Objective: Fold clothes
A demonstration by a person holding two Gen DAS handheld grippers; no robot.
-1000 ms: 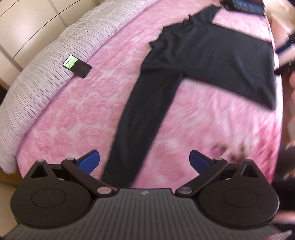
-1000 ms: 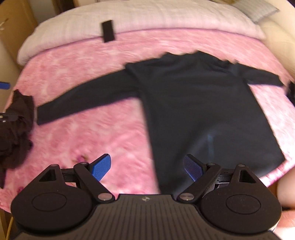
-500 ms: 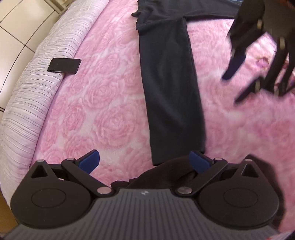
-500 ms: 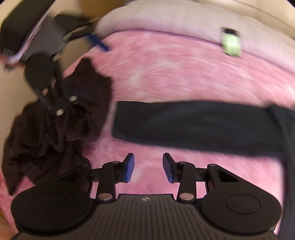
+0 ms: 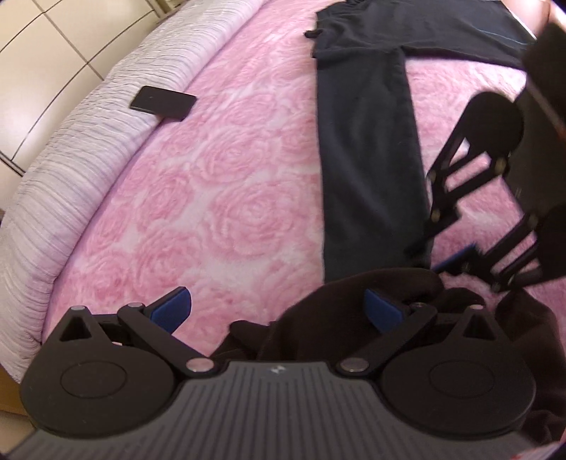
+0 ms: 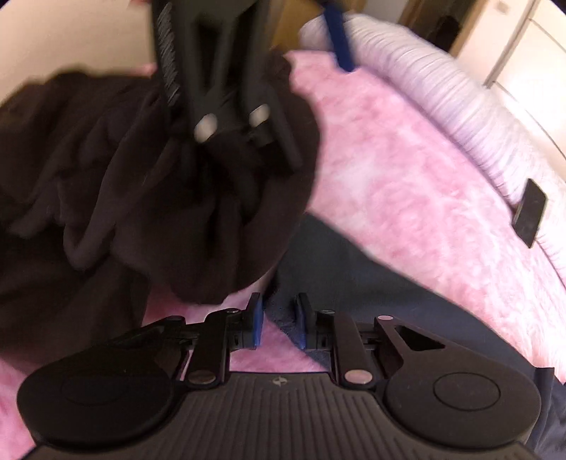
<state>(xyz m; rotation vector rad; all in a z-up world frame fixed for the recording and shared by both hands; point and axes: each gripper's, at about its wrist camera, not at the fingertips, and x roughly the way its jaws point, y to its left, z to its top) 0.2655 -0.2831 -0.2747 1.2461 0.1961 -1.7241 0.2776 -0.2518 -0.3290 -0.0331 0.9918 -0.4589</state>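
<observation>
Both grippers have swung down to the sleeve end since a second ago, when they hung back over the whole shirt. Now the right gripper (image 6: 277,320) sits at the cuff (image 6: 283,311), its jaws nearly together around the cuff's corner; whether they pinch it yet I cannot tell. The left gripper (image 5: 277,309) hangs released, wide apart, over the dark heap (image 5: 353,300) at its 6 o'clock. The shirt (image 5: 406,32) lies flat on the pink cover (image 5: 219,198), its sleeve (image 5: 368,148) running from 12 towards 6 in the left view. A phone (image 5: 162,103) rests at 10. To fold well, the right should nip only the cuff, not the fluffy cover beneath, then lift low and carry the sleeve across the body. The heap crowds the cuff; keep it clear.
</observation>
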